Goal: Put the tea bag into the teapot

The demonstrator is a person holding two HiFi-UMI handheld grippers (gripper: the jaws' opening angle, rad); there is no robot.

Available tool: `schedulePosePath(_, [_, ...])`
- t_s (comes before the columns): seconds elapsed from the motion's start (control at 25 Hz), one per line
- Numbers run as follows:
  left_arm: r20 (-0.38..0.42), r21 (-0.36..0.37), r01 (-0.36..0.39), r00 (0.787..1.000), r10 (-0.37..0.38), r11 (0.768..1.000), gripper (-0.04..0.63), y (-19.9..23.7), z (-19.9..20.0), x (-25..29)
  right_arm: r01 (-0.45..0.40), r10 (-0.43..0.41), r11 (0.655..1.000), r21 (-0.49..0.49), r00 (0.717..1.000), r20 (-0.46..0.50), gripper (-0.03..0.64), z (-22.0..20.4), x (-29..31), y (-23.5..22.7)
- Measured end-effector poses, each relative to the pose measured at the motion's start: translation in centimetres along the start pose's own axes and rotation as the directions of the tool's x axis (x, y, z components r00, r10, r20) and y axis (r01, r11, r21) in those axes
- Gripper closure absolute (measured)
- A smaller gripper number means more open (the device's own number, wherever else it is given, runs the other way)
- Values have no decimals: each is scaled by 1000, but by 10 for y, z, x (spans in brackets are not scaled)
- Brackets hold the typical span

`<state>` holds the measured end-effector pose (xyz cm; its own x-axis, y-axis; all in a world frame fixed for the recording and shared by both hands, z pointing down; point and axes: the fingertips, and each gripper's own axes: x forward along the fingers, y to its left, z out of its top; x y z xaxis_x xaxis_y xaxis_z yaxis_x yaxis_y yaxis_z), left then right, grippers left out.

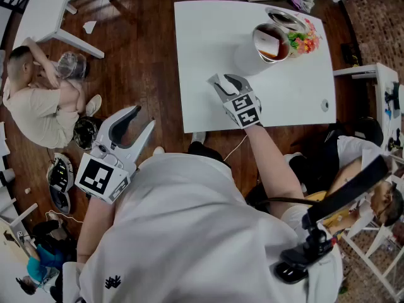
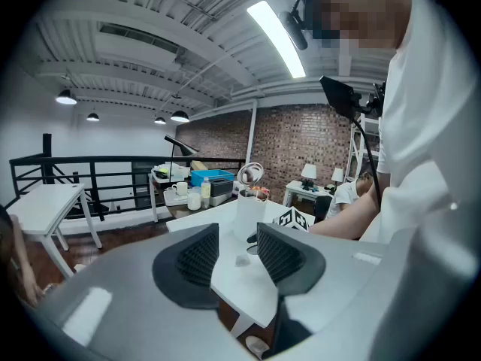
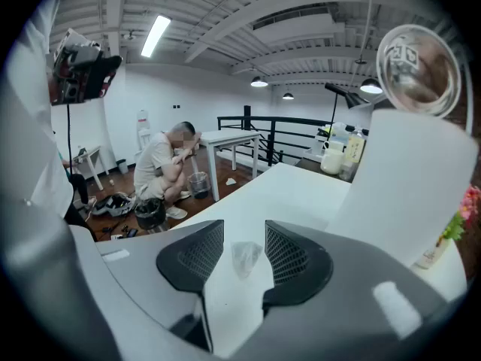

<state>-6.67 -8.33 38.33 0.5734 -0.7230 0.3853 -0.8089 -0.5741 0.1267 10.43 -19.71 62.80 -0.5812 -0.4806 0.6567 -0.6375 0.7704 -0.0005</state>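
The white teapot [image 1: 247,57] stands at the far right of the white table [image 1: 202,36], its hinged lid [image 1: 285,19] tipped open. Inside it I see brown liquid and a pale square piece [image 1: 270,43]. In the right gripper view the teapot [image 3: 409,186] rises just right of the jaws. My right gripper [image 1: 225,79] rests low over the table's near part, open. A small translucent packet [image 3: 246,257] lies flat on the table between its fingers, untouched. My left gripper [image 1: 144,117] hangs open and empty over the floor, left of the table.
Flowers [image 1: 304,40] sit beside the teapot. A small round thing [image 1: 324,105] lies near the table's right edge. A person [image 1: 39,106] crouches on the wooden floor at the left, beside another white table [image 1: 44,11]. Clutter lines the far side.
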Motion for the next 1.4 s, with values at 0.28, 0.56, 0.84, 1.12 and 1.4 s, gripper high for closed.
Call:
schedulePosePath(0.28, [-5, -35, -73, 997, 73, 997, 462, 13, -2, -1, -33, 32, 999, -7, 994, -109, 460, -41, 54, -10])
schedulePosePath(0.56, [-19, -35, -137, 990, 136, 990, 462, 19, -7, -13, -37, 35, 999, -17, 992, -122, 512, -50, 69, -10])
schedulePosePath(0.84, [-13, -26, -135, 991, 135, 990, 462, 19, -5, -16, -21, 16, 999, -34, 992, -122, 546, -48, 67, -11])
schedulePosePath(1.12, [9, -12, -89, 996, 89, 996, 462, 18, -1, -11, 7, -9, 1000, -22, 997, -83, 549, -25, 39, -12])
schedulePosePath(1.4, [45, 5, -12, 999, 12, 1000, 462, 9, 3, -4, 43, -43, 999, -10, 999, -7, 549, 17, -16, -16])
